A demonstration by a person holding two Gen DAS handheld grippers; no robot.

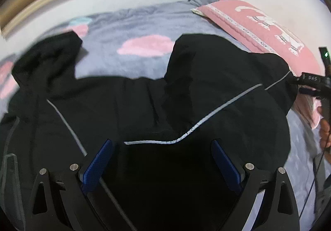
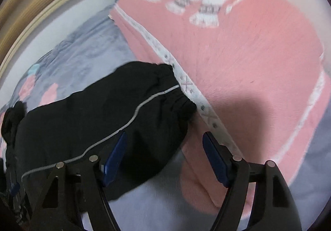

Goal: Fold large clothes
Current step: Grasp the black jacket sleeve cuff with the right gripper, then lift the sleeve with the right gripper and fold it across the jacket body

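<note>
Bedspread lies bare beyond black garment; each hand-held gripper, left and right, gapes wide, holding nothing.

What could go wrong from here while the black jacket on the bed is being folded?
1. The right gripper is open, with the jacket's sleeve cuff lying against the pink pillow; closing here might pinch the pillow edge too.
2. The left gripper is open over bunched black cloth, so it may grab several layers, giving a crooked fold.
3. The far sleeve lies crumpled on the bedspread and may stay creased inside the fold.
</note>
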